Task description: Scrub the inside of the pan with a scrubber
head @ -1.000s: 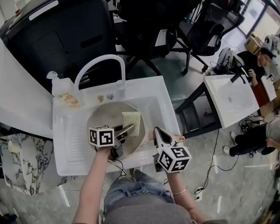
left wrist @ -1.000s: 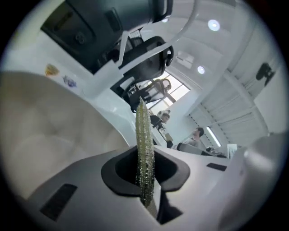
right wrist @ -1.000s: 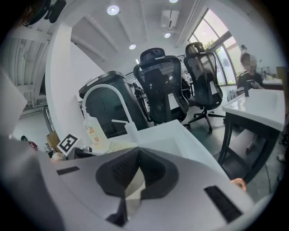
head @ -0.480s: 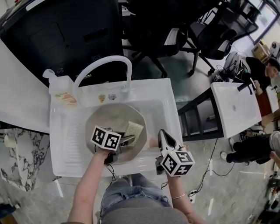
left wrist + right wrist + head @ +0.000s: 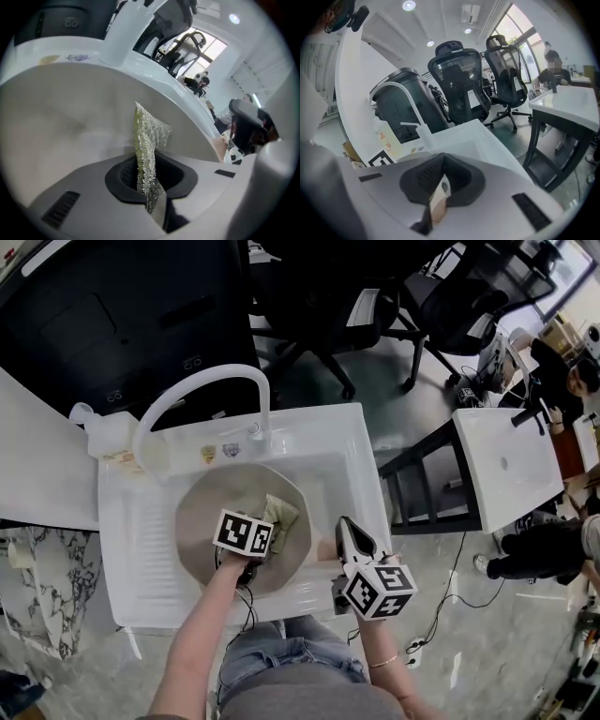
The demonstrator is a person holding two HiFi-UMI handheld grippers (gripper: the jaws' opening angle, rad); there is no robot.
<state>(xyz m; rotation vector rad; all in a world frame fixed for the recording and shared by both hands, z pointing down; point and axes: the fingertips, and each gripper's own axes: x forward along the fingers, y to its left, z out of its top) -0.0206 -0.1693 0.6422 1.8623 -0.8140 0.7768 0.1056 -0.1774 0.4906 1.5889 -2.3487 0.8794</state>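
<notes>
A round grey pan (image 5: 208,521) lies in the white sink (image 5: 349,457). My left gripper (image 5: 261,542) is inside the pan, shut on a yellow-green mesh scrubber (image 5: 284,515). In the left gripper view the scrubber (image 5: 149,136) stands on edge between the jaws of my left gripper (image 5: 149,190), against the pan's wall (image 5: 61,126). My right gripper (image 5: 344,532) is at the pan's right rim, shut on its tan handle (image 5: 324,547). The right gripper view shows the handle (image 5: 437,206) pinched in my right gripper (image 5: 439,190).
A curved white faucet (image 5: 192,395) arches over the sink's back, with a soap bottle (image 5: 101,435) at its left. Black office chairs (image 5: 328,306) stand behind. A second white basin (image 5: 502,465) on a dark frame stands to the right, with a person (image 5: 562,371) beyond it.
My left gripper has shifted a little right across the pan, and the scrubber, flat before, is now bunched up on edge. The right gripper has stayed at the handle.
</notes>
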